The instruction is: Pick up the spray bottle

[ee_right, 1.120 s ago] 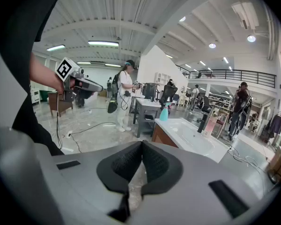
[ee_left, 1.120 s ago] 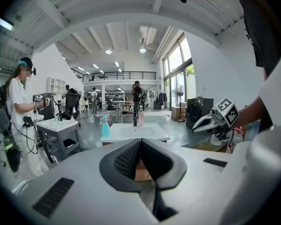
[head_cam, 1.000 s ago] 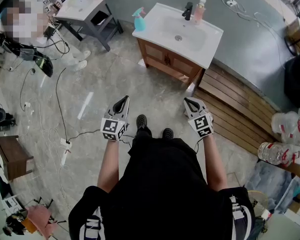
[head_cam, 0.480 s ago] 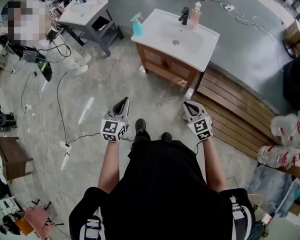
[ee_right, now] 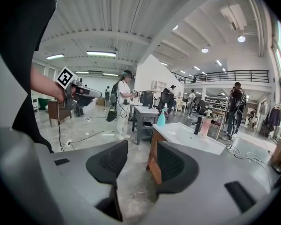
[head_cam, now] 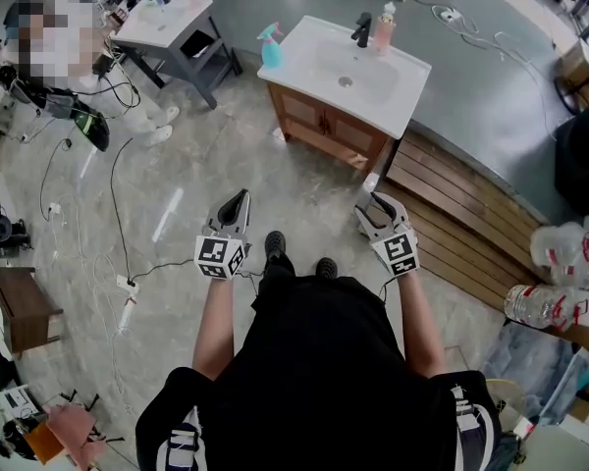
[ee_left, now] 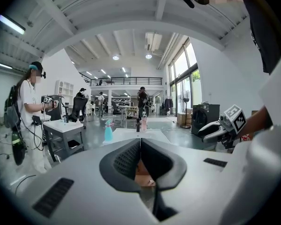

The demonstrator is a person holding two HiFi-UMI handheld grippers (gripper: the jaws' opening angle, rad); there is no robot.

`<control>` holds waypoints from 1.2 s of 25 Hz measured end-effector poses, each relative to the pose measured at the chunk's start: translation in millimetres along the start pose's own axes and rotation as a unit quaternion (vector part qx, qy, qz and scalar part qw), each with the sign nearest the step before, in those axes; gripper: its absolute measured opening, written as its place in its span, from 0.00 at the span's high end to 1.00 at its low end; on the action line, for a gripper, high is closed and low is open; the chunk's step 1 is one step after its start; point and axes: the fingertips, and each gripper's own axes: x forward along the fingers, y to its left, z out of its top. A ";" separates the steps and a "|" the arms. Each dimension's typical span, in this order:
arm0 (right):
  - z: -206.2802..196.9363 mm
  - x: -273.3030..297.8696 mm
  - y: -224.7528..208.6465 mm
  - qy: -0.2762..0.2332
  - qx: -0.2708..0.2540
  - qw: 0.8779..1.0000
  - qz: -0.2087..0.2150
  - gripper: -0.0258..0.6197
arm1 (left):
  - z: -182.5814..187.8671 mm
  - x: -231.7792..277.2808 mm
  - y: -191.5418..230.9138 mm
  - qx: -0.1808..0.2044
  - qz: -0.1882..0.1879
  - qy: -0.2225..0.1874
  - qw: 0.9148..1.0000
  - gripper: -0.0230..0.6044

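Note:
The light blue spray bottle point(head_cam: 271, 47) stands on the left corner of the white sink top point(head_cam: 393, 91) of a wooden vanity, well ahead of both grippers. It shows small in the left gripper view point(ee_left: 108, 131) and the right gripper view point(ee_right: 161, 118). My left gripper point(head_cam: 238, 200) is held over the floor with its jaws shut and nothing in them point(ee_left: 140, 142). My right gripper point(head_cam: 378, 204) hovers level with it, to the right; its jaws are opening point(ee_right: 143, 153) with nothing between them.
A black faucet point(head_cam: 361, 29) and a pink soap bottle point(head_cam: 384, 26) stand at the back of the sink. A grey table point(head_cam: 162, 18) and a person point(head_cam: 49, 37) are at the far left. Cables point(head_cam: 128, 283) cross the floor; slatted wooden boards point(head_cam: 461, 214) lie at the right.
The right gripper's jaws, shut in the earlier frames, now stand apart. Both grippers have kept nearly the same place; the vanity sits slightly lower and closer in the head view.

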 end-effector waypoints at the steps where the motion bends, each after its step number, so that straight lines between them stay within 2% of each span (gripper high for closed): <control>1: 0.2 0.5 0.2 -0.002 0.001 1.000 -0.001 0.61 | -0.3 0.0 0.5 0.000 0.000 0.000 1.000 0.93; 5: 4.0 2.3 -0.1 -0.011 0.005 1.000 -0.011 0.37 | -0.3 -2.6 3.1 0.000 0.001 -0.001 1.000 0.92; 8: 8.4 5.7 -0.6 -0.018 0.004 1.000 -0.020 0.28 | -0.6 -4.3 8.9 0.001 0.001 0.000 1.000 0.92; 14: 14.0 13.9 3.6 -0.020 -0.001 1.000 -0.024 0.23 | 1.9 -6.6 21.2 0.003 0.002 -0.001 1.000 0.92; 30: 37.1 66.1 8.9 0.008 0.005 0.999 -0.036 0.23 | 8.7 16.2 82.5 -0.007 -0.019 -0.001 1.000 0.92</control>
